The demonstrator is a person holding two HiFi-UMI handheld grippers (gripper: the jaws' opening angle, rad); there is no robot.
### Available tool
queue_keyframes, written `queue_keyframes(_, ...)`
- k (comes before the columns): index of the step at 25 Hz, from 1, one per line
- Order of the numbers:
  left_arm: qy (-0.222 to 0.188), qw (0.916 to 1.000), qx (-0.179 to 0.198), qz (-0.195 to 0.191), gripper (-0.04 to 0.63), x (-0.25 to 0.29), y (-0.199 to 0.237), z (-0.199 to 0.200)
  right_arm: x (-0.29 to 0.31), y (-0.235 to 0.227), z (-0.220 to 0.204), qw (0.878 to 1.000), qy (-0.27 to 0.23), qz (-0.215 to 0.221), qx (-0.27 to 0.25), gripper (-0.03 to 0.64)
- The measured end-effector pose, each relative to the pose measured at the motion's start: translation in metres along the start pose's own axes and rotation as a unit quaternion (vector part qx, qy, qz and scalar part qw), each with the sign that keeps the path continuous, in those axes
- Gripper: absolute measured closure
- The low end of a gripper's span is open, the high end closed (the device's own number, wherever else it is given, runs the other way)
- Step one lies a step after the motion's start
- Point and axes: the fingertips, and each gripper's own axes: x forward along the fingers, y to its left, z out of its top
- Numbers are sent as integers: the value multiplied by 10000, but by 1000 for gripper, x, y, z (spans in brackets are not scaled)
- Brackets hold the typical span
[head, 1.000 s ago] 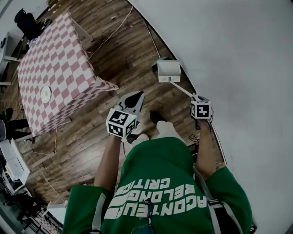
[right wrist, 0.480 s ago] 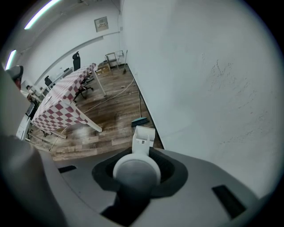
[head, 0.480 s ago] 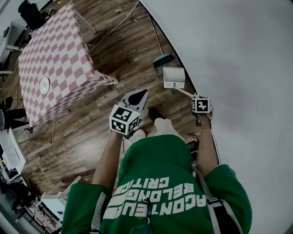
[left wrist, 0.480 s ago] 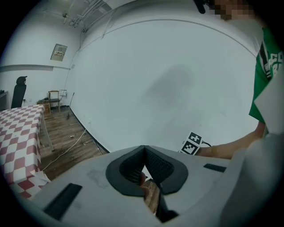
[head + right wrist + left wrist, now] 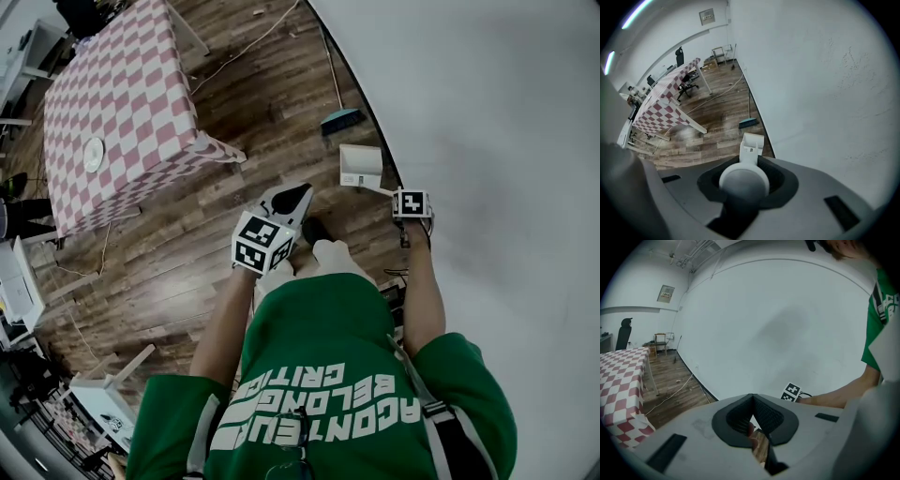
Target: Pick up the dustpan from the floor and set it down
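The white dustpan hangs on its long handle close to the foot of the wall, its pan facing down over the wood floor. Whether it touches the floor I cannot tell. My right gripper points steeply down and is shut on the rounded top of the handle. My left gripper is held in front of the person's body, left of the dustpan. Its jaw tips meet and it grips nothing.
A broom with a teal head leans on the white wall just beyond the dustpan. A table with a red-checked cloth carrying a white plate stands to the left. Cables lie on the floor.
The right gripper has come down with the dustpan, bringing the pan closer to the floor by the wall. The left gripper has drifted a little.
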Motion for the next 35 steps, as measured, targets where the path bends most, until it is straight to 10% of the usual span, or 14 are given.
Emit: queue_keyframes(35, -60, 9990, -229, 372, 601, -9, 0, -19, 49, 3, 54, 9978, 594, -47, -274, 485)
